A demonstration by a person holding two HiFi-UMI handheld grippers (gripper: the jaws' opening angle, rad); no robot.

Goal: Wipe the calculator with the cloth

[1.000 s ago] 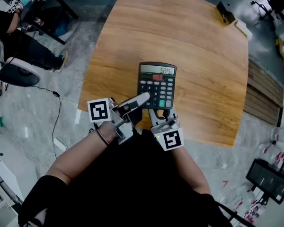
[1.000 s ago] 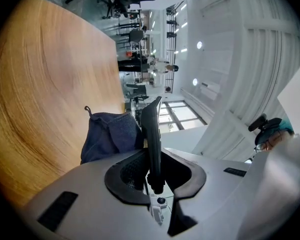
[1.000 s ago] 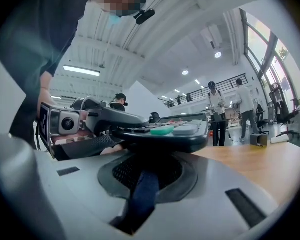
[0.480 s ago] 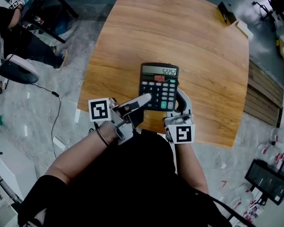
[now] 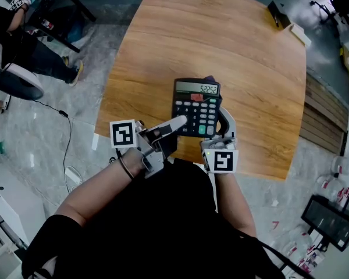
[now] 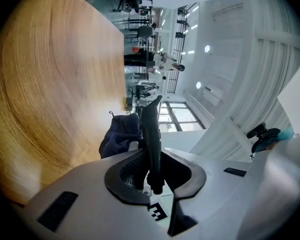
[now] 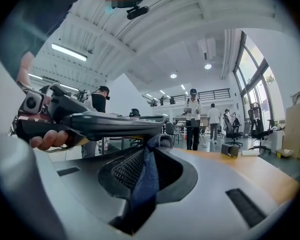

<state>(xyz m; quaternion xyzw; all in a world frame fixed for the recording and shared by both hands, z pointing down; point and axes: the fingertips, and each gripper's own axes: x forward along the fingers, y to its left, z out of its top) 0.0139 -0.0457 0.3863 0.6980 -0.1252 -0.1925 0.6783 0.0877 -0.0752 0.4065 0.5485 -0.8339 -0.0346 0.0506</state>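
The black calculator (image 5: 196, 106) hangs over the near part of the wooden table (image 5: 221, 34), keys and display facing up. My left gripper (image 5: 173, 124) is shut on its near left edge; in the left gripper view the calculator (image 6: 152, 134) stands edge-on between the jaws. My right gripper (image 5: 224, 124) lies along the calculator's right edge, shut on the dark blue cloth (image 7: 140, 189). A bit of cloth (image 5: 209, 78) peeks out past the far edge, and the cloth (image 6: 120, 134) bunches against the calculator's underside. In the right gripper view the calculator (image 7: 115, 124) runs edge-on just above the cloth.
A small dark box (image 5: 276, 13) and a pale flat object (image 5: 299, 35) lie at the table's far right corner. The table's near edge runs just under my grippers. A seated person (image 5: 17, 51) and a floor cable (image 5: 70, 132) are to the left.
My right gripper has swung with the cloth from the calculator's near edge round to its right side. The calculator has shifted slightly right; the left gripper has kept its hold.
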